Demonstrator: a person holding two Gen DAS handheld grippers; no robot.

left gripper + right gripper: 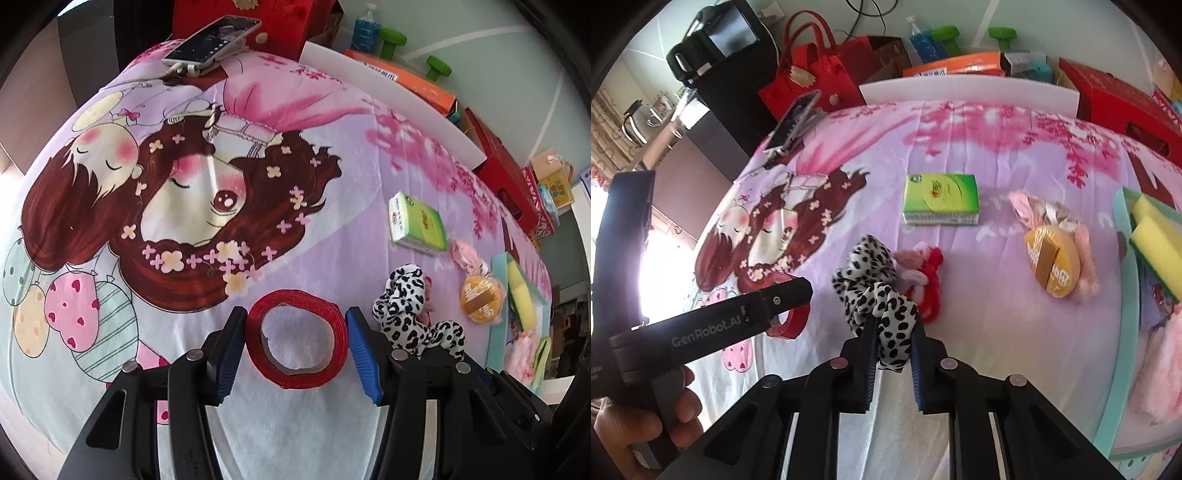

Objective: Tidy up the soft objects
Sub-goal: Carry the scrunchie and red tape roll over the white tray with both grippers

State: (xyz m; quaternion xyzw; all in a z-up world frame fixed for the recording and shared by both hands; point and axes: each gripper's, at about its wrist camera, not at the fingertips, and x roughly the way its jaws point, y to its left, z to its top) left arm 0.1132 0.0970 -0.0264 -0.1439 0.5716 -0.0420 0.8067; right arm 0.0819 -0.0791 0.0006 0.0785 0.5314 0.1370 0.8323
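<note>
Here, on the cartoon-print blanket (314,206): one red ribbon roll (298,339), lying flat, with the left gripper (295,347) clamped across it, a pad touching each side. One black-and-white spotted cloth (875,295), pinched at its near end by the right gripper (894,354). Just beside the cloth, a red and pink fluffy piece (923,273). Farther off, a green tissue pack (940,199) and a round gold tin (1052,258).

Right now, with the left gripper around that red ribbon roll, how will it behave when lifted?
The red ribbon roll is a hollow ring lying flat on the blanket, so probably light. Its ring already looks slightly out of round between the left gripper pads, so a squeeze may deform it. Set on edge, it could roll.
</note>
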